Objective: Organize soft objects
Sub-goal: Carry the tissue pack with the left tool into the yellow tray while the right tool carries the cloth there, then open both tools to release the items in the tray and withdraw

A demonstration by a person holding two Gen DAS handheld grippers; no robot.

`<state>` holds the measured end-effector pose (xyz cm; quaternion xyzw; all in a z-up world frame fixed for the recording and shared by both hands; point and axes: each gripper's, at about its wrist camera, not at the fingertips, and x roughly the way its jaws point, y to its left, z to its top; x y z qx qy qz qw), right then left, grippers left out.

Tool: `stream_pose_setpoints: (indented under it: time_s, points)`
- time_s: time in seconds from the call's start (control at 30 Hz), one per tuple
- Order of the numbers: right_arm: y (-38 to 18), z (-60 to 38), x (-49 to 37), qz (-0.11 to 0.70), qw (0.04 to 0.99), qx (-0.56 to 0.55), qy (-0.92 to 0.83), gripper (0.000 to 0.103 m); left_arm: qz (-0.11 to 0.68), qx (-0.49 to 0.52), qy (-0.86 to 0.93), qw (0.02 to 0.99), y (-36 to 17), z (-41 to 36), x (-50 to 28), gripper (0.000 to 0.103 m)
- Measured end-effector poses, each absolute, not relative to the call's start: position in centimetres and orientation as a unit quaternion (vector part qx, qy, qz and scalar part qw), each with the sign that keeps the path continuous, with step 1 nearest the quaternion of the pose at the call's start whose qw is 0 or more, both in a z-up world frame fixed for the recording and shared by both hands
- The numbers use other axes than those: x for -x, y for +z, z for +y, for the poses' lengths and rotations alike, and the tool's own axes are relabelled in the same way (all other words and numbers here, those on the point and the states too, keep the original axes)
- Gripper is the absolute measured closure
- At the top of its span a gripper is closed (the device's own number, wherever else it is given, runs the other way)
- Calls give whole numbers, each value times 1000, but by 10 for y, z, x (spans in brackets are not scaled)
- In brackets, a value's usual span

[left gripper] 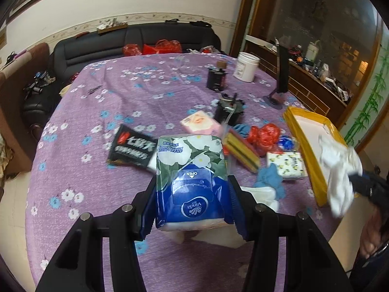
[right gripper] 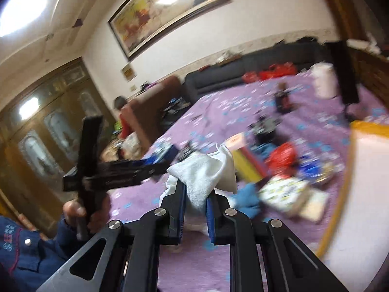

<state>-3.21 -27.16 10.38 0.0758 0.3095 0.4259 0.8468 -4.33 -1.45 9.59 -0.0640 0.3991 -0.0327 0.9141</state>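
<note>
My left gripper point(left gripper: 192, 194) is shut on a blue and floral Vinda tissue pack point(left gripper: 190, 170), held above the purple flowered tablecloth point(left gripper: 80, 112). My right gripper point(right gripper: 197, 194) is shut on a white cloth point(right gripper: 206, 172); in the left wrist view that cloth point(left gripper: 340, 168) hangs over the near corner of a yellow-rimmed white tray point(left gripper: 308, 131) at the right. Loose on the table lie a black packet point(left gripper: 132, 147), a pink tissue pack point(left gripper: 200, 121), a yellow-red sponge stack point(left gripper: 242, 147), a red plastic bag point(left gripper: 265, 136), a white patterned tissue pack point(left gripper: 287, 165) and a blue cloth point(left gripper: 269, 178).
A white jar point(left gripper: 246, 67), two dark gadgets point(left gripper: 216, 77) point(left gripper: 229, 110) and a black stand point(left gripper: 280, 77) sit toward the table's far right. A dark sofa point(left gripper: 136, 41) with red bags is behind. The tray point(right gripper: 364, 194) fills the right of the right wrist view.
</note>
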Motion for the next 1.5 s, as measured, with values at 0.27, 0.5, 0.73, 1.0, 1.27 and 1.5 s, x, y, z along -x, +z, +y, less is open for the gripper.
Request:
stream_pose_setpoints:
  time_s: [0.27,0.5,0.73,1.0,1.27,1.5]
  points:
    - [124,-346,2,312,898,-79,300,87,400,31,-116,909,113,-89,22,51]
    - [119,-404,-28,334,913,-96,215,87,412,17,-188,891,119,-173,-21,51]
    - [114,-454,-74,354,914,-122,156,87,441,11,-225,869,109,-251,-84,51]
    - [89,-480,-138,399,901,-126,117,87,472,-16,-215,855,74,-315,-157,51]
    - [58,-485,-181,435,888,-115,92,87,503,-33,-181,845,46,-341,-196,50]
    - [48,-496,-188,440,884,-137,75,76,500,-38,-186,845,40,-352,-198,30]
